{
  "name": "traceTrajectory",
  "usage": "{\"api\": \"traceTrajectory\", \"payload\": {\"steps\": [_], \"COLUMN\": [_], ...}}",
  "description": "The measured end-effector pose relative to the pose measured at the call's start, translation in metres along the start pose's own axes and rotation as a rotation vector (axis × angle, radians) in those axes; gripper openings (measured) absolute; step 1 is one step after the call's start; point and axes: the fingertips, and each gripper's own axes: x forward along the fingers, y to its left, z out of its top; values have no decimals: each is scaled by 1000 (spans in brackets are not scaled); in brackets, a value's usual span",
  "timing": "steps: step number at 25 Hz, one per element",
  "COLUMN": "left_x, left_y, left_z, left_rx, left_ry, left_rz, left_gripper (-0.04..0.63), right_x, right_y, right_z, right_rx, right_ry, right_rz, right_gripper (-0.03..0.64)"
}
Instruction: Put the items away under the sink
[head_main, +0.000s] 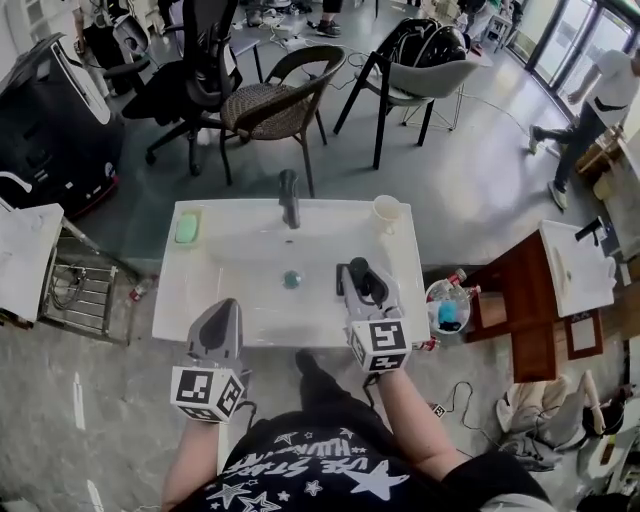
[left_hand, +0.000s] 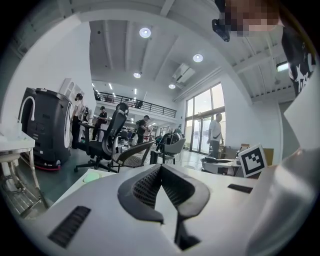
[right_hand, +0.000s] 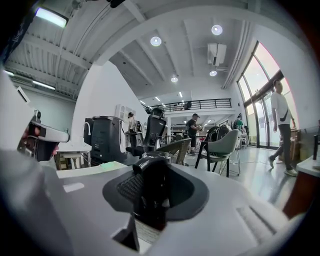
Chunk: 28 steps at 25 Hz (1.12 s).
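Observation:
In the head view my right gripper (head_main: 358, 272) hovers over the right side of the white sink (head_main: 230, 312), shut on a black item (head_main: 364, 280). The right gripper view shows that item (right_hand: 151, 192) upright between the jaws, dark and narrow, with a pale label at its lower end. My left gripper (head_main: 222, 310) is at the sink's front edge, left of the right one. Its jaws (left_hand: 161, 170) meet at the tips with nothing between them. Both grippers point about level, across the sink.
On the sink are a faucet (head_main: 289, 197), a green soap (head_main: 187, 228) at back left and a pale cup (head_main: 386, 212) at back right. A bucket with bottles (head_main: 448, 305) stands beside the sink. Left is a wire rack (head_main: 80, 285). Chairs (head_main: 275, 105) stand behind.

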Motion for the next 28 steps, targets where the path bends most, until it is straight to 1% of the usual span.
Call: {"api": "traceTrajectory", "payload": {"steps": [2,7,11,15,22,25,28], "left_x": [-16,-65,-103,-133,-153,-156,-159], "left_y": [-6,-20,-29,-43,-62,-72,-82], "left_z": [-5,-16,-26,-35,-51,-53,-56], "left_rx": [-1,3,11,-3,-37,-36,-29], "left_ry": [-5,-11,-2,-5,6,9,17], "left_rz": [-11,-37,-64,-94,-123,-134,-129], "left_gripper": [9,9,9,9,9,9,9], "right_x": [-20,-78,-122,-166,-220,-233,-243], "right_y": [6,21,40,54,56,48,42], "right_z": [-3,-9,-17,-25,-35,-36,-36], "right_rx": [2,15,18,13,4,0,3], "right_ry": [1,-15,-7,7,42,45,39], "right_rz": [-16,-91,-104,-126,-159,-175,-173], "right_gripper": [100,98,100,100,100,100,100]}}
